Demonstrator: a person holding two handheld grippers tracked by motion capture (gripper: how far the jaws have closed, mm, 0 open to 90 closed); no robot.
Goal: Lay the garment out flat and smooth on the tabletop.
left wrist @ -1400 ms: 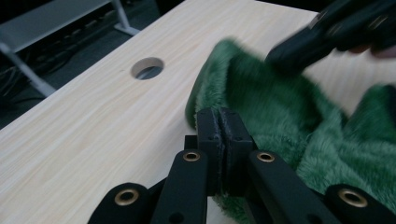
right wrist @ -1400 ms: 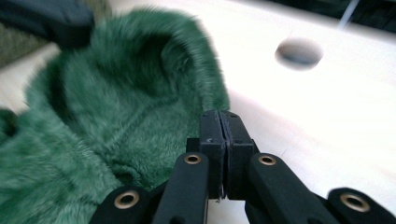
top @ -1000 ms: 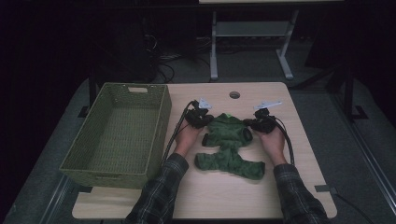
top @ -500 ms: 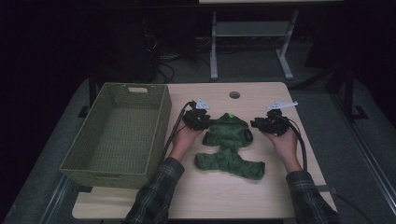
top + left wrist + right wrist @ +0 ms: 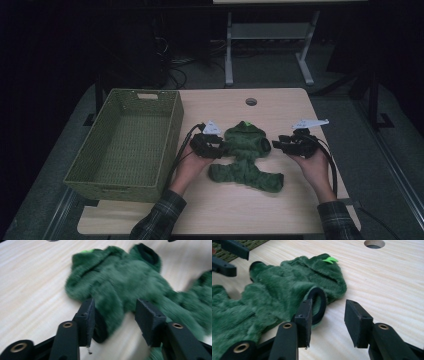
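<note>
A: Item 1, the garment [image 5: 246,155]. Where do you have it?

B: Flat on the table [image 5: 290,210], green and fuzzy, hood toward the far edge, legs toward you. A bright green tag [image 5: 330,259] sits on the hood. It lies between your 2 grippers, right of the basket [image 5: 125,145].

A: Item 2, your left gripper [image 5: 212,146]?

B: At the garment's left sleeve. In the left gripper view that sleeve [image 5: 110,312] runs between the jaws, its dark cuff touching or just beside the left pad [image 5: 90,315]; motion blur hides which. The other pad stands clear of the cloth. The jaws are partly apart and have just been opening, so nothing is clamped.

A: Item 3, your right gripper [image 5: 290,145]?

B: Just off the right sleeve. In the right gripper view the black cuff ring [image 5: 318,305] sits against the outer face of the left pad [image 5: 305,315]; the gap between the jaws holds bare table. Those jaws have also just been opening and stand partly spread, gripping nothing.

A: Item 4, the basket?

B: Woven, green, on the table's left side, apart from the garment.
</note>
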